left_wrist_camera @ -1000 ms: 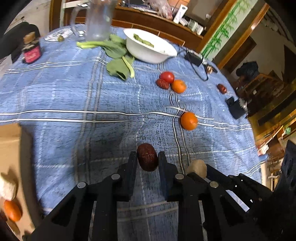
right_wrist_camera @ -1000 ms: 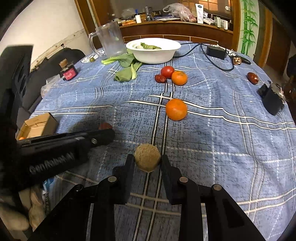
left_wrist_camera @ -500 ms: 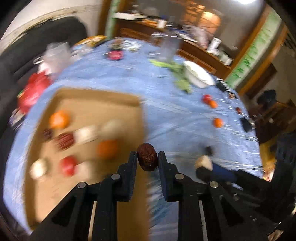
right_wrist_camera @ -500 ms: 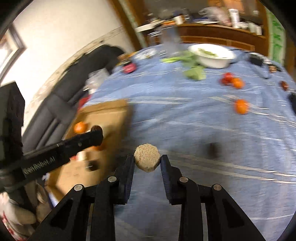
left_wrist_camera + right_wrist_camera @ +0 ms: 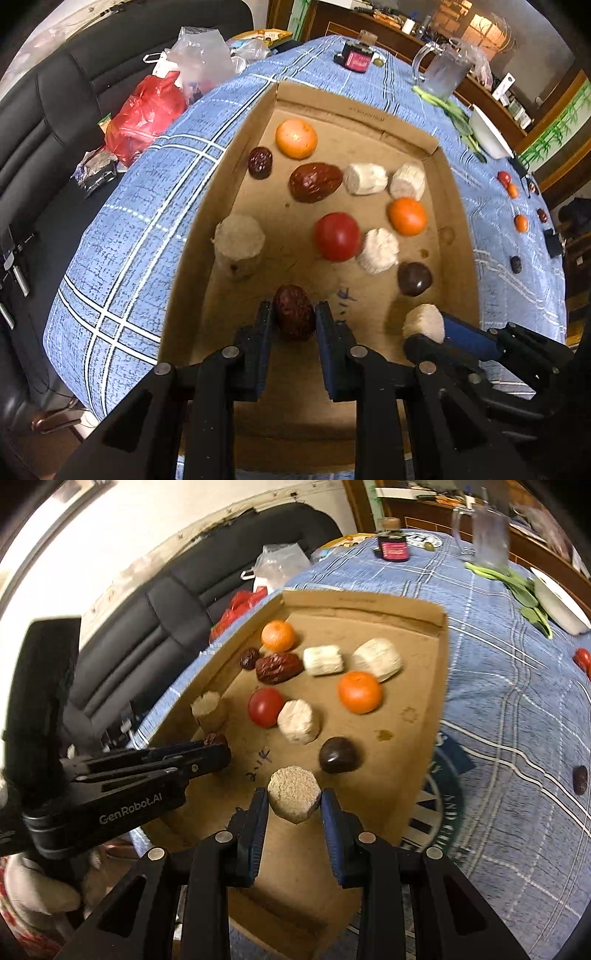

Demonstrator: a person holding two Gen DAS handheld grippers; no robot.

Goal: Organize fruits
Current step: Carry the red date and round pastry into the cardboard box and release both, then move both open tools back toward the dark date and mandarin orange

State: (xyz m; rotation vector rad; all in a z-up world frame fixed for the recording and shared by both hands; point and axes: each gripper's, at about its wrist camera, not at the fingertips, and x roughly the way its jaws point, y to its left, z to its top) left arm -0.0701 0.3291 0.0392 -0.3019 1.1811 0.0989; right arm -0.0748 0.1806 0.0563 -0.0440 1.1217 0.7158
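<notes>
Left wrist view: both grippers hold food above an open cardboard box [image 5: 439, 147] on the bench.
Left gripper [image 5: 293, 319] jaws clench an upright red date [image 5: 294, 312], low centre of frame; right gripper [image 5: 293, 805] jaws clench a pale rough chunk [image 5: 293, 797]. Box floor lies directly beneath both. Its near wall is hidden behind the jaws.

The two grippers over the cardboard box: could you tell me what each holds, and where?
Left gripper: red date, pinched across its sides. Right gripper: beige chunk, likewise.
</notes>
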